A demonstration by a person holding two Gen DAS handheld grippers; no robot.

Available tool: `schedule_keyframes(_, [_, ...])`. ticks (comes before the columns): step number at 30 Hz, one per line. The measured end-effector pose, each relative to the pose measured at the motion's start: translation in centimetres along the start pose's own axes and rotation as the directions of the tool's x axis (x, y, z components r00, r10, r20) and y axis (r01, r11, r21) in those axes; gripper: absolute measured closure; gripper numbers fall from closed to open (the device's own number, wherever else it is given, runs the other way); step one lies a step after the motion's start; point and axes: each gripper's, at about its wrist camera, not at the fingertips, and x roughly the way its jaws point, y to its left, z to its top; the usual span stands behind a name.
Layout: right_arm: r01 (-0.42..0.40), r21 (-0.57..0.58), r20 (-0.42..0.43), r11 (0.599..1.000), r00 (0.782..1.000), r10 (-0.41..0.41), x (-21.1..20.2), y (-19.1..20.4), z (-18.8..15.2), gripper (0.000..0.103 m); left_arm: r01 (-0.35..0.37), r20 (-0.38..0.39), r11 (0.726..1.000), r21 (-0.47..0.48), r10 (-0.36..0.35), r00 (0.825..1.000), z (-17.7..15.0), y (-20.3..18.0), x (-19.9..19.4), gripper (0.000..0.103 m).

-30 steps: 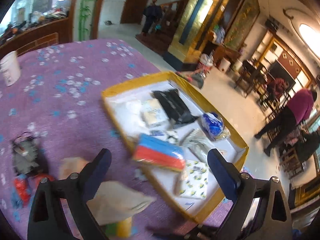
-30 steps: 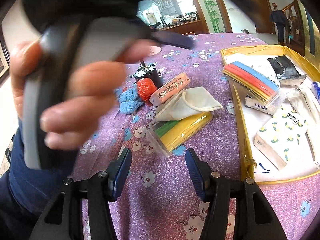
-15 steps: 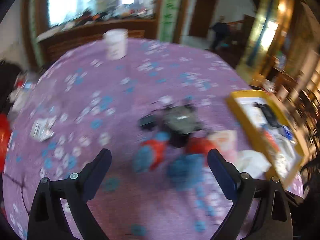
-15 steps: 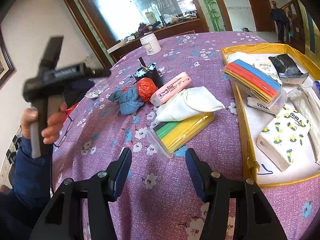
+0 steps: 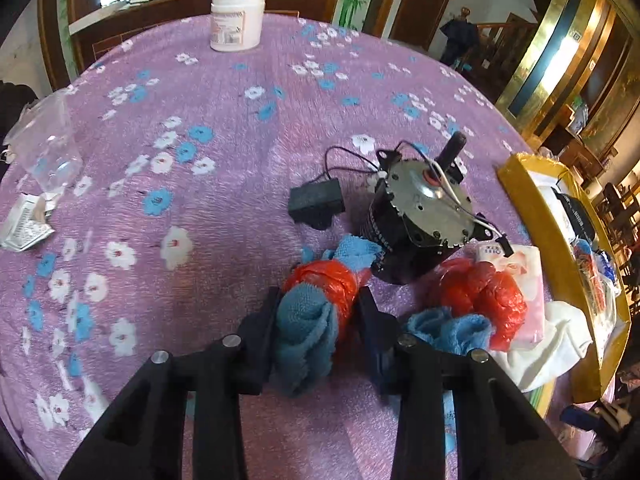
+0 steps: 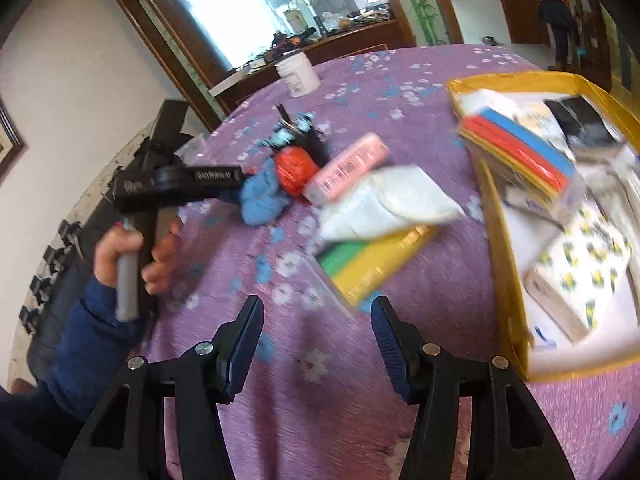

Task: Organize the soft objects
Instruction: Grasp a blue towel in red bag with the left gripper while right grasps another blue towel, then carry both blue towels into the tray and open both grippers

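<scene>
While our left hand-held gripper (image 5: pixel 316 312) is closing its jaws around the blue towel bundle (image 5: pixel 308 332) on the worktop (image 5: pixel 240 128), we see the yellow tray (image 5: pixel 532 216) rightward; our right hand-held gripper (image 6: pixel 316 336) stays spread, empty.

We see the motor (image 5: pixel 420 216) at centre frame, the towel bundle (image 5: pixel 312 320) just below it. The jar (image 5: pixel 237 20) stands top centre, the tray (image 5: pixel 560 264) at the right edge.

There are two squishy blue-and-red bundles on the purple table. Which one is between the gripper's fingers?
The bundle farther from the yellow tray, in front of the motor. The left gripper is closing around it. The other bundle lies free beside the pink pack.
</scene>
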Motion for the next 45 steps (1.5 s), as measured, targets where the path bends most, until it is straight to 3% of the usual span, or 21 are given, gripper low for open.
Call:
schedule_keyframes(6, [-0.046, -0.041, -0.031, 0.998, 0.999, 0.044, 3.0, 3.8, 4.7, 0.042, 0.031, 0.159, 0.999, -0.037, -0.025, 0.987, -0.4, 1.4, -4.4, 0.068])
schedule_keyframes(12, [0.014, -0.061, -0.113, 0.998, 0.993, -0.021, 9.7, 5.8, 6.2, 0.042, 0.028, 0.185, 0.998, -0.062, -0.016, 0.983, -0.3, 2.2, -5.2, 0.068])
schedule_keyframes(17, [0.085, -0.083, -0.119, 0.993, 0.988, -0.094, 12.8, 6.0, 7.2, 0.042, 0.044, 0.193, 0.997, -0.064, -0.031, 0.981, -0.2, 2.6, -5.6, 0.068])
schedule_keyframes(19, [0.103, -0.093, -0.133, 0.990, 0.984, -0.115, 14.0, 6.1, 7.4, 0.050, 0.045, 0.195, 0.997, -0.056, -0.033, 0.980, -0.2, 2.3, -5.7, 0.068])
schedule_keyframes(20, [0.111, -0.104, -0.144, 0.988, 0.982, -0.125, 14.4, 6.1, 7.4, 0.059, 0.049, 0.195, 0.998, -0.047, -0.039, 0.980, -0.3, 2.1, -5.7, 0.068])
schedule_keyframes(28, [0.026, -0.113, -0.058, 0.993, 0.998, -0.033, 10.0, 6.7, 6.4, 0.061, 0.050, 0.202, 0.999, -0.022, -0.045, 0.978, -0.6, 1.6, -6.0, 0.068])
schedule_keyframes(35, [0.036, -0.091, -0.020, 0.995, 0.999, -0.038, 6.8, 5.4, 4.8, 0.061, 0.056, 0.209, 0.998, 0.013, -0.057, 0.976, -0.9, 0.6, -6.0, 0.068])
schedule_keyframes(40, [0.092, -0.046, 0.011, 0.995, 0.996, -0.092, 4.5, 3.7, 4.5, 0.061, 0.062, 0.222, 0.996, 0.056, -0.073, 0.972, -1.3, -0.9, -6.3, 0.068])
schedule_keyframes(45, [0.199, -0.028, 0.092, 0.980, 0.976, -0.196, 0.6, 1.8, 4.4, 0.061, 0.068, 0.228, 0.991, 0.118, -0.094, 0.969, -1.9, -3.8, -7.5, 0.068])
